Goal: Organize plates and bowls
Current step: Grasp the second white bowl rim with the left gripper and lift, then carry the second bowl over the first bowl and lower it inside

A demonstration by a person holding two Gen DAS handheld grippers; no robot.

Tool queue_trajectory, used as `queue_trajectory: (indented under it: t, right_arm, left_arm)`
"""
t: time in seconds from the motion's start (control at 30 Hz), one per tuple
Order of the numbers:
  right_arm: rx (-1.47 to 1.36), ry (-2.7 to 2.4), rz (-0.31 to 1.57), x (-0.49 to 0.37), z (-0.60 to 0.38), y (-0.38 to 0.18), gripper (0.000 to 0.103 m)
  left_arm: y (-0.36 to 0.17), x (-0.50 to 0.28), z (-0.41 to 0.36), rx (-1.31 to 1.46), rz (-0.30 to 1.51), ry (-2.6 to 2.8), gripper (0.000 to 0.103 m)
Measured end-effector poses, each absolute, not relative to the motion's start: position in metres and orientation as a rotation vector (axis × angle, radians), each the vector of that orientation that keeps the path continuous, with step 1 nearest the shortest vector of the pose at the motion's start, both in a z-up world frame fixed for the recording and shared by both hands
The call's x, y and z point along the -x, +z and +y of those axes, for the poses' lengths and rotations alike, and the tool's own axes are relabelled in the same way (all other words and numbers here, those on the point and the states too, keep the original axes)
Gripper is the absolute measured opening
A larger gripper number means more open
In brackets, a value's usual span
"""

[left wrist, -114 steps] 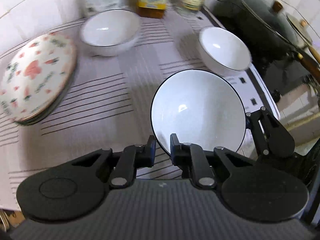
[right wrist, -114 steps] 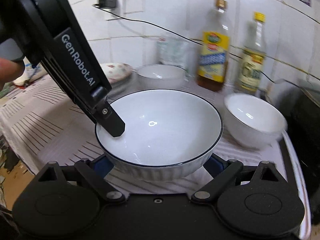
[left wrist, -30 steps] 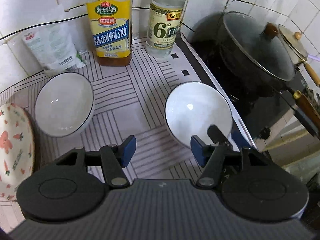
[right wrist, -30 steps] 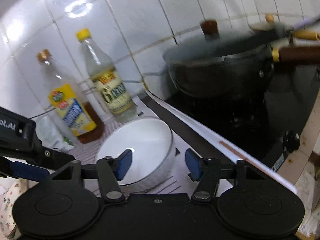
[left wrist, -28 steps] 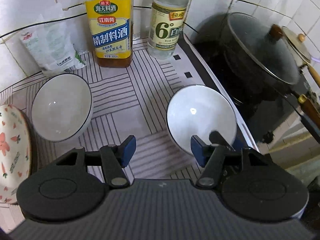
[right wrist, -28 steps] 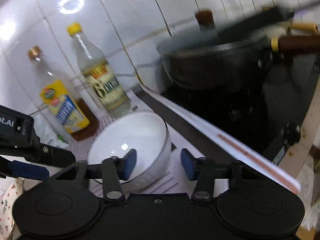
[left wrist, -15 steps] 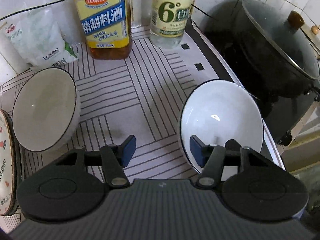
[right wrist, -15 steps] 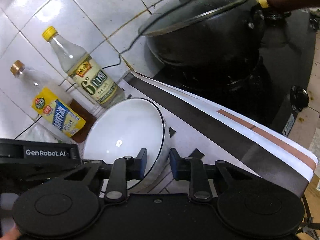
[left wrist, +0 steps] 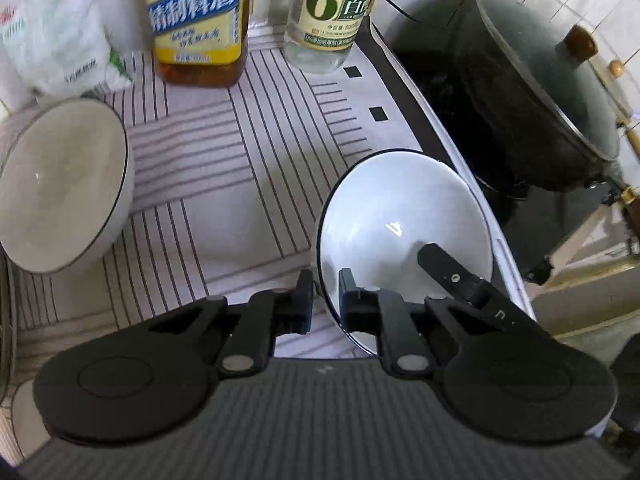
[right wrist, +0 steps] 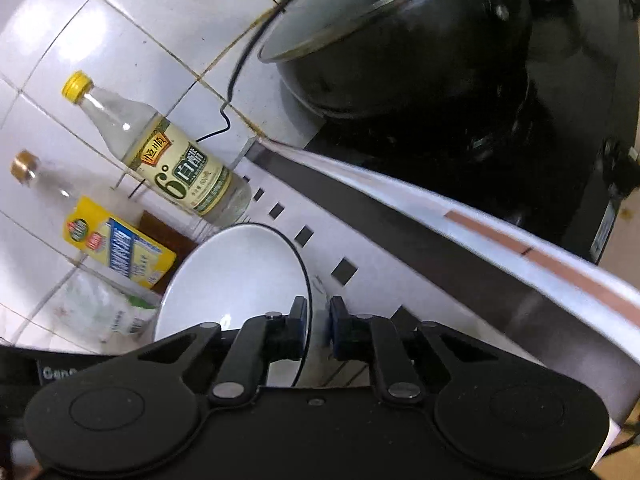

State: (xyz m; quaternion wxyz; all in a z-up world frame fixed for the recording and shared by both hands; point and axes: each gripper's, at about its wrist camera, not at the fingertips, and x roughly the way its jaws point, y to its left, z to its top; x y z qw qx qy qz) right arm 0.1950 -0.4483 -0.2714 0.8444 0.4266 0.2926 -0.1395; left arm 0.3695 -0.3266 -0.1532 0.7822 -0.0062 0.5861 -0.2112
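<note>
A small white bowl [left wrist: 400,216] with a thin dark rim stands on the striped cloth beside the stove. My left gripper [left wrist: 325,300] has its jaws closing on the bowl's near left rim, one pad outside and one inside, both pressing on it. My right gripper [right wrist: 318,326] has its jaws closing on the rim of the same bowl [right wrist: 236,280], pads on either side of the wall. One right finger [left wrist: 448,272] shows inside the bowl in the left wrist view. A second white bowl [left wrist: 60,184] stands apart at the left.
A yellow-labelled bottle [left wrist: 196,20], a clear vinegar bottle [left wrist: 332,12] and a plastic bag [left wrist: 60,48] stand along the tiled wall. A black lidded pot [left wrist: 532,104] sits on the stove at the right. A plate's rim [left wrist: 7,320] shows at the far left.
Both grippers were open beside the small bowl and have since closed on its rim. The left one has come down closer to the cloth; the right one has rolled and moved in.
</note>
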Motion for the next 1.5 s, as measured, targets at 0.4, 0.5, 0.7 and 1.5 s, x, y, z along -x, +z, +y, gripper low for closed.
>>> queue_trajectory:
  t: [0.4,0.5,0.7,1.5]
  right_arm:
    - [-0.834,-0.169,0.666,-0.174,-0.412,-0.258,0.017]
    - [-0.826,-0.137,0.673,-0.174,-0.411,-0.253,0.017]
    - [-0.791,-0.089,0.680,-0.170,-0.401,-0.229,0.017]
    - [-0.596,0.147,0.836,-0.158,-0.312,-0.166,0.016]
  left_arm:
    - [-0.130,-0.337,-0.298,-0.086,1.226,-0.444,0.011]
    - [-0.122,-0.332,-0.290,-0.068,1.220,-0.442,0.011]
    - [-0.098,-0.315,-0.278,-0.084,1.190,-0.414,0.011]
    - [-0.046,-0.242,-0.168,0.016,1.160,-0.237,0.012]
